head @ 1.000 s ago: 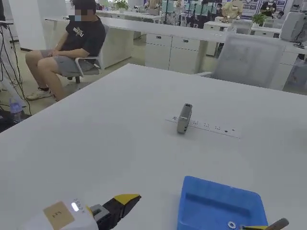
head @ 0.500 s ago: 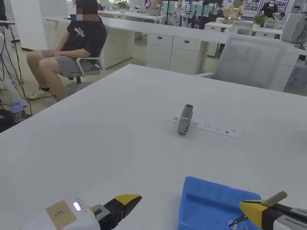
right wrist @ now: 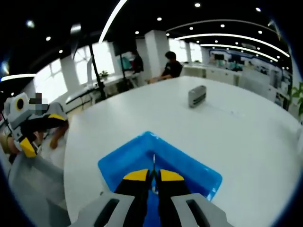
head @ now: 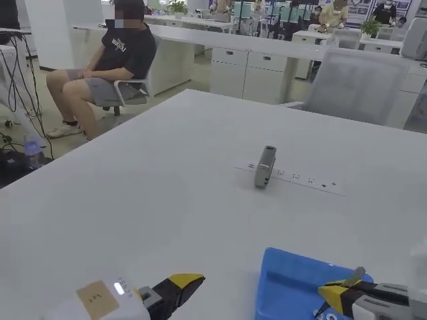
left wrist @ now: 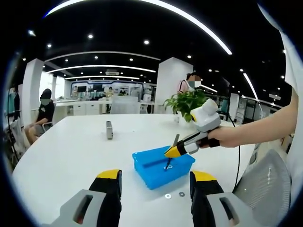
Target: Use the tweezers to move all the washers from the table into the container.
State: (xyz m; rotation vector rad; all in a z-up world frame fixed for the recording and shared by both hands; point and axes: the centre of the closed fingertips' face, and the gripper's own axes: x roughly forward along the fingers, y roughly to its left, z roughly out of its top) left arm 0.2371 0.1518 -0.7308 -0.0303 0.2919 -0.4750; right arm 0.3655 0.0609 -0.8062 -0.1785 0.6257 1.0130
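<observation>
A blue container stands on the white table at the near right. My right gripper hovers over it, shut on metal tweezers whose tips point down into the container. In the left gripper view the right gripper holds the tweezers over the container; I cannot tell whether a washer sits at the tips. Two washers lie on the table just before the container. My left gripper is open with nothing between its fingers, low at the near left. In the right gripper view the tweezers rise between the shut jaws above the container.
A grey device lies on a flat power strip mid-table. A person sits on a chair beyond the far left edge. An office chair stands behind the far edge.
My right gripper has come up from the bottom right edge of the picture and now holds the tweezers over the container. The left gripper has stayed put; the head camera has shifted slightly.
</observation>
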